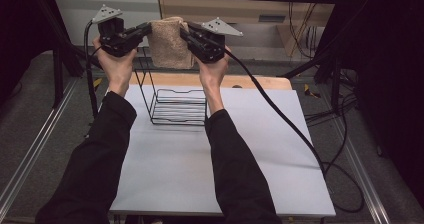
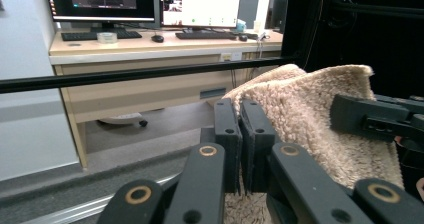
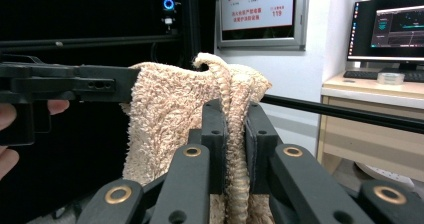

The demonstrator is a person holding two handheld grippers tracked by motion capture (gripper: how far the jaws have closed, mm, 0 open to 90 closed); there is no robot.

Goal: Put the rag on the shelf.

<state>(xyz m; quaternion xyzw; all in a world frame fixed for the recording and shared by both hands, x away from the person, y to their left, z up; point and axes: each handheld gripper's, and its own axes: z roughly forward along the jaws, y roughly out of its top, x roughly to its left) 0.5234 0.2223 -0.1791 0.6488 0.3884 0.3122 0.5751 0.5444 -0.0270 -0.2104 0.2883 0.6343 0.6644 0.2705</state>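
Both grippers hold a folded beige towel in the air above the desk's far edge, over the wire rack. The left gripper and right gripper each have their jaws pinching an upper corner. The carrying step looks in hand; next, probably lowering both hands evenly toward the rack.

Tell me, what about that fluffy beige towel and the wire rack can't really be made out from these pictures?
- Towel: the left gripper and right gripper cover its top corners in the high view.
- Towel's lower edge: cut off by the bottom of both gripper views, behind the jaws.
- Wire rack: its back top, high view, hidden behind the hanging towel.
- Monitor text, gripper views: too small to read.
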